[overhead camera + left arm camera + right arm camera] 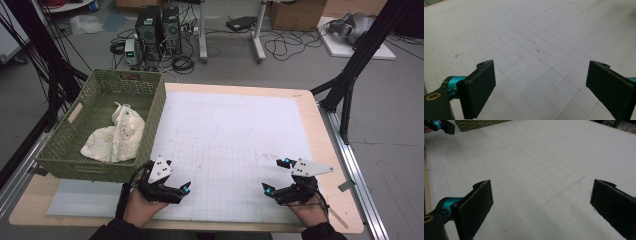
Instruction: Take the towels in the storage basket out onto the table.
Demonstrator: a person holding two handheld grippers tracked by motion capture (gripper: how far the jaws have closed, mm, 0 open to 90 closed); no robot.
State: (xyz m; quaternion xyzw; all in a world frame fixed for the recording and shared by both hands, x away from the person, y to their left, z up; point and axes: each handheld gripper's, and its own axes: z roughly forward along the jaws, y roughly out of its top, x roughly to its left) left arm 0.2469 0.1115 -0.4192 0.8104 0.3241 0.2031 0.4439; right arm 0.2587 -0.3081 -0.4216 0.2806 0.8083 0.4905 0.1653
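At the bottom edge of the high view, the person's two hands come in holding one tool each. The left hand-held gripper (176, 176) sits at lower left of centre, just in front of the near right corner of the basket (65, 161), its jaws spread wide with nothing between them. In the left gripper view its two black jaws rise from the lower corners, far apart, with bare gridded mat (534, 50) between them. The right hand-held gripper (276, 176) sits at lower right, its grey three-cornered plate pointing toward the right edge of the counter (325, 140); its jaws are also spread and empty. The right gripper view shows the same: two dark padded jaws at the lower corners and the white mat between, with the tip of the left hand-held gripper in the upper left corner of the frame.

Both tools hover low over the near part of the white mat, well apart from each other. The mat covers most of the wooden counter and carries a faint grid and a rounded outline farther up.

Beyond the left hand-held gripper, at middle left of the high view, the green woven basket stands on the counter's left edge. Inside it lies a crumpled cream cloth (116, 135) with a pale pattern, bunched toward the basket's right wall and near side, well apart from both tools.

Farther back, on the floor (300, 75) at the top of the frame, stand computer towers (159, 27) among tangled cables.
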